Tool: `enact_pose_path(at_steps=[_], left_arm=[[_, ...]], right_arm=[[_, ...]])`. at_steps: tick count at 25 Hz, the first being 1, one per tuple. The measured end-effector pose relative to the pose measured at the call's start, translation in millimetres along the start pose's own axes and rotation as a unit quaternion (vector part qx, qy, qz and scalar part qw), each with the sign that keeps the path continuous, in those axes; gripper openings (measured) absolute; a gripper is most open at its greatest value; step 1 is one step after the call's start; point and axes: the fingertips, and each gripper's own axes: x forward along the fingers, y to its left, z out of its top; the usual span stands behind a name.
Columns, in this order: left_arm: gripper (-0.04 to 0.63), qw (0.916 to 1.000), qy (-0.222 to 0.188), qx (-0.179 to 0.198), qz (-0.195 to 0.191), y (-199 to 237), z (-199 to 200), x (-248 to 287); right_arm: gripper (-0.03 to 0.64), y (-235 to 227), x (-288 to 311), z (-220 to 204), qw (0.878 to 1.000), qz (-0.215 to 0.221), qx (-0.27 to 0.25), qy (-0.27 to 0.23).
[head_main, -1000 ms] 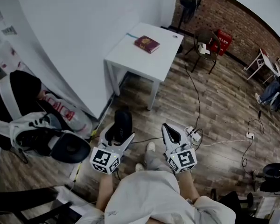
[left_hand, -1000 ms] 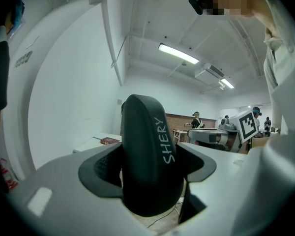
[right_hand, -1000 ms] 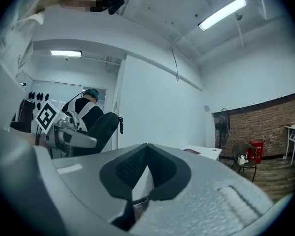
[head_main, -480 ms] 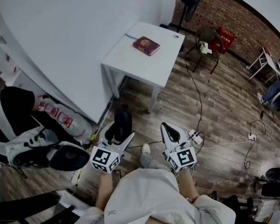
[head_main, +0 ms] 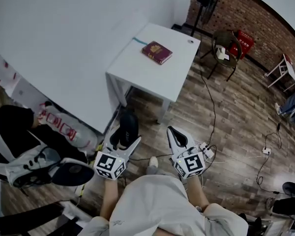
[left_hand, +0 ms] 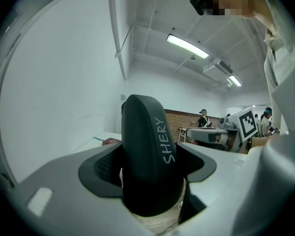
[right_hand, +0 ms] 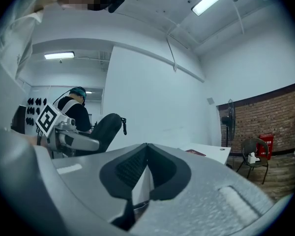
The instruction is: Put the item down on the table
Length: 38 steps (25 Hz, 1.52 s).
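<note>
Wood floor is running between the person and the white table, which is standing against a white partition wall. Left gripper is pinching a black oblong item lettered SHERY. The pads are pressing on both its sides, and the item is standing upright between the jaws. It is being held low over the floor, well short of the table. Right gripper is sitting with jaws pressed together, nothing in them.

The put-down is not yet done. The item is needing a carry forward and up over the tabletop. Best bet is aiming for the bare near half, well apart from the red book on the far half. Lowering until the base is resting before spreading the jaws seems wise, since a tall narrow thing could be tipping.

The table's left edge is meeting the wall, so no room there. A cable and a power strip are lying on the floor to the right of the path. The chair is well apart. A straight-ahead approach is looking open.
</note>
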Motion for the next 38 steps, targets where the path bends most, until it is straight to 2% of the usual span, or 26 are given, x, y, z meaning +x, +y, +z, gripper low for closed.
enact_pose_path(at_steps=[7, 14, 24, 38], left_arm=[[0.357, 0.9999, 0.004, 0.006, 0.009, 17, 11, 43], [0.357, 0.9998, 0.013, 0.010, 0.011, 23, 12, 74], [0.357, 0.9999, 0.006, 0.010, 0.004, 48, 26, 123], [0.357, 0.9995, 0.010, 0.013, -0.027, 131, 55, 206]], right_arm=[[0.003, -40, 34, 2, 1.000, 0.008, 0.004, 0.001], [0.003, -60, 56, 2, 1.000, 0.020, 0.013, -0.006], [0.003, -93, 96, 4, 1.000, 0.020, 0.008, 0.000], [0.003, -144, 197, 17, 1.000, -0.006, 0.007, 0.010]])
